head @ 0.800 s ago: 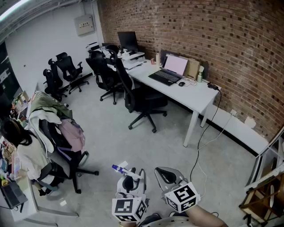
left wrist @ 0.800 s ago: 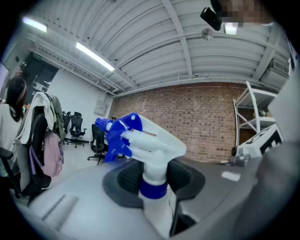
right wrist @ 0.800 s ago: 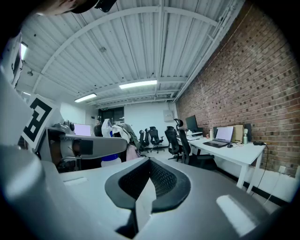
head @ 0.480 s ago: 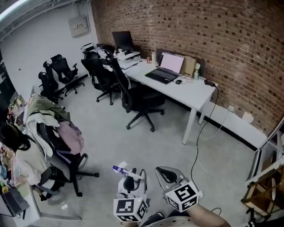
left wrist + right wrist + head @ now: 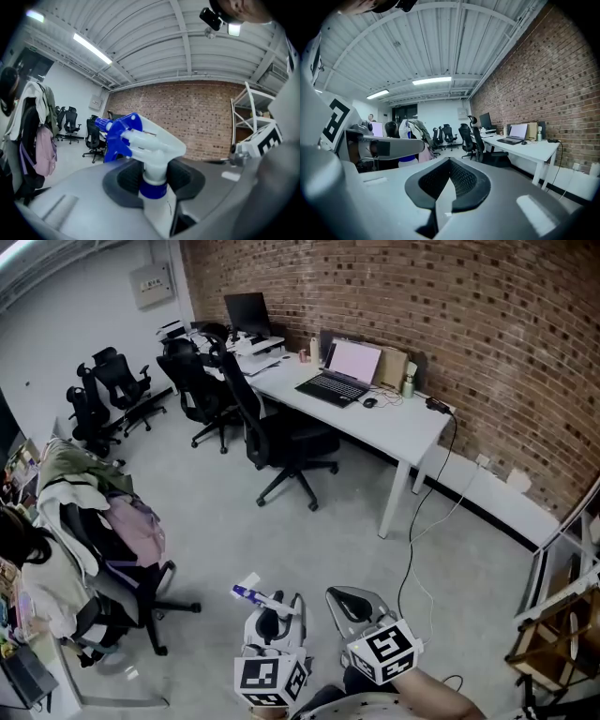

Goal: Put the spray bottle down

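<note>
The spray bottle (image 5: 152, 154) has a white head, a blue trigger and nozzle and a blue collar. It stands upright between the jaws of my left gripper (image 5: 153, 177), whose dark pads press on its neck. In the head view the bottle's blue nozzle (image 5: 251, 594) points left above the left gripper (image 5: 271, 613), low in the picture over the grey floor. Just to its right, my right gripper (image 5: 351, 607) is shut with nothing in it. In its own view the right gripper (image 5: 449, 182) has its pads meeting.
A long white desk (image 5: 392, 435) with a laptop (image 5: 337, 379) stands along the brick wall, black office chairs (image 5: 274, 439) before it. A chair heaped with clothes (image 5: 117, 531) and a seated person (image 5: 33, 568) are at left. A cable (image 5: 413, 532) crosses the floor; a metal rack (image 5: 567, 610) is at right.
The head view has swung a little, so the desk and chairs sit further up and left. Both grippers keep their places and the bottle stays in the left one.
</note>
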Available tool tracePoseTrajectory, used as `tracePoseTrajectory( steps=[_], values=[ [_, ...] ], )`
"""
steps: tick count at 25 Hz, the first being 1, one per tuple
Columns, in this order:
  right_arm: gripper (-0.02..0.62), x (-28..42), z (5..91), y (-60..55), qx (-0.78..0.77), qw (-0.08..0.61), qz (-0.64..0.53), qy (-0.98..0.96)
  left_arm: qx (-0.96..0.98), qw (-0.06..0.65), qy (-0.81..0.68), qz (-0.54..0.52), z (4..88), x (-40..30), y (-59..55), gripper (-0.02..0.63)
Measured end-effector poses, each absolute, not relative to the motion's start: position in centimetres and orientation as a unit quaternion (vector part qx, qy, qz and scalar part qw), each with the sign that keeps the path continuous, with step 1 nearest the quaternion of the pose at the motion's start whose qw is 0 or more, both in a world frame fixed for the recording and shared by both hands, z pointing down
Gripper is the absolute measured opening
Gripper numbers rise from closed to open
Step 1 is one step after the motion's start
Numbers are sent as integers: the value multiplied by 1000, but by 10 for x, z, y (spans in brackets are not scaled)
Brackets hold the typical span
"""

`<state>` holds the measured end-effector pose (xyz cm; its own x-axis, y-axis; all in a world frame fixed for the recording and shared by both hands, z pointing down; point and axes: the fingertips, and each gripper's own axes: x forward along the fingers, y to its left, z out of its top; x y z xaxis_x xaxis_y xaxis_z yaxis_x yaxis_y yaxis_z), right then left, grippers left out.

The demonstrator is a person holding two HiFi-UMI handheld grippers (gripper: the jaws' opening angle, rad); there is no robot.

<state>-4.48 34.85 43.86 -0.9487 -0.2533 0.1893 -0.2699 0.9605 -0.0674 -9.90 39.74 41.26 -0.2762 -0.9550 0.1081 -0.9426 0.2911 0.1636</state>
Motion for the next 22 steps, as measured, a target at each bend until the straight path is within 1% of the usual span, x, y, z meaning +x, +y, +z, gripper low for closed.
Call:
tracePoseTrajectory(
  steps=[11, 22],
  values=[
    [-3, -87, 422, 207, 139, 75, 42, -987, 607, 79, -791, -18, 399, -136, 260, 123],
    [-3, -85, 415, 52, 176, 69, 30, -981, 639, 70, -766, -23, 391, -145, 98, 124]
  ],
)
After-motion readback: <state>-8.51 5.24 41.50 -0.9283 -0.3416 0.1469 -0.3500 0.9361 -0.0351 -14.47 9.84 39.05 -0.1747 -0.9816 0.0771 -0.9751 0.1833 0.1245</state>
